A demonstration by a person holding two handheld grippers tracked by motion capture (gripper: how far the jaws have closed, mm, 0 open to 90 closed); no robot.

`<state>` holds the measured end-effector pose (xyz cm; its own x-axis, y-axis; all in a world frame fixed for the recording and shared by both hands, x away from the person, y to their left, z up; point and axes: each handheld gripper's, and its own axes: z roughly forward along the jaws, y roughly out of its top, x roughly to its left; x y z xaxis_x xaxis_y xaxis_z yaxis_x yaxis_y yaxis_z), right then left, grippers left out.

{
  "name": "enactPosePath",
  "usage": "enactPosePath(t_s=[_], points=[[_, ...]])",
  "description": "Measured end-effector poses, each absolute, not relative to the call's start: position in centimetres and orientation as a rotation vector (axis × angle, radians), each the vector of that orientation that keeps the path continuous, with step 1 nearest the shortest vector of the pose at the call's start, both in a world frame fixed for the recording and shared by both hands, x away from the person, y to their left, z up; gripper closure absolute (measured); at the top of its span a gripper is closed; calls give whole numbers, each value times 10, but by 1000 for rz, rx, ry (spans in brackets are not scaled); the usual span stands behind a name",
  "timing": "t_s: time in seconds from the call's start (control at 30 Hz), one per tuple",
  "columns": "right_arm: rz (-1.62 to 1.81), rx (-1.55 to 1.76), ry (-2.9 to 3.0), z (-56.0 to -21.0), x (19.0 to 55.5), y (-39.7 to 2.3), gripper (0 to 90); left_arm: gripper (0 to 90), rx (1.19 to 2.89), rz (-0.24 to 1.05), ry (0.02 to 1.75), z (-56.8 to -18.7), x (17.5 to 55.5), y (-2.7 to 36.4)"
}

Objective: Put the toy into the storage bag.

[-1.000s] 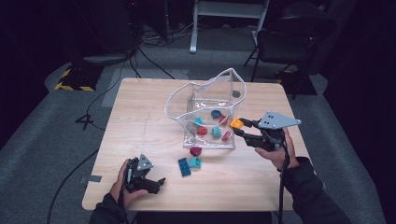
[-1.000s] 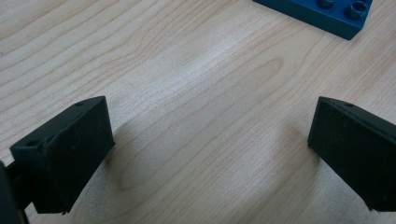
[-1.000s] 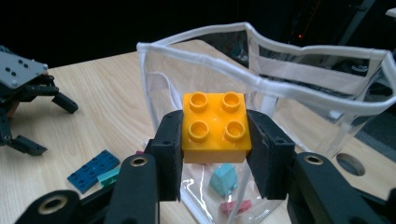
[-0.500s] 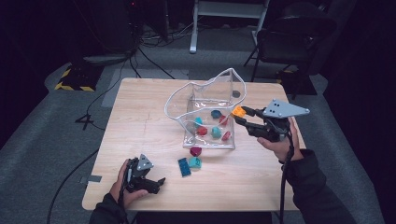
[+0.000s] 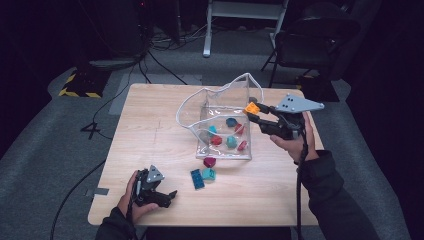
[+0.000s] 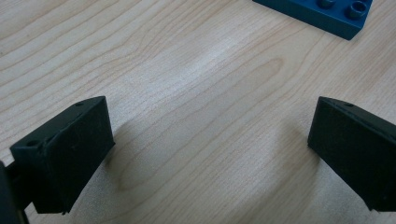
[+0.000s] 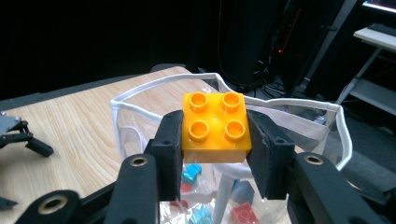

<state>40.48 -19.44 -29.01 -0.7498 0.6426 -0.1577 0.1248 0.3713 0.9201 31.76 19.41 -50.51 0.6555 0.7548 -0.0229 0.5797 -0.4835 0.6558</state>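
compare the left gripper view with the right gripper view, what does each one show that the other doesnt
Left gripper view alone: bare wooden tabletop close up, a dark blue brick at the top edge, and the left gripper with its jaws wide apart on nothing.

Right gripper view alone: the right gripper clamping an orange four-stud brick above the clear bag, with coloured bricks inside it.

Shared: the light wooden table and a pair of black jaws rising from the bottom.
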Motion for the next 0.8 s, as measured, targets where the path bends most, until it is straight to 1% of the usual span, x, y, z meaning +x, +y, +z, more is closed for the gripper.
enactPosePath(t_s=[0.4,0.8], points=[[1320,743,2131,-287,440,-182,591,2,2232,355,1029,-505,318,194],[1265,821,2160,-299,466,-169,591,2,2236,356,1027,-505,318,194]])
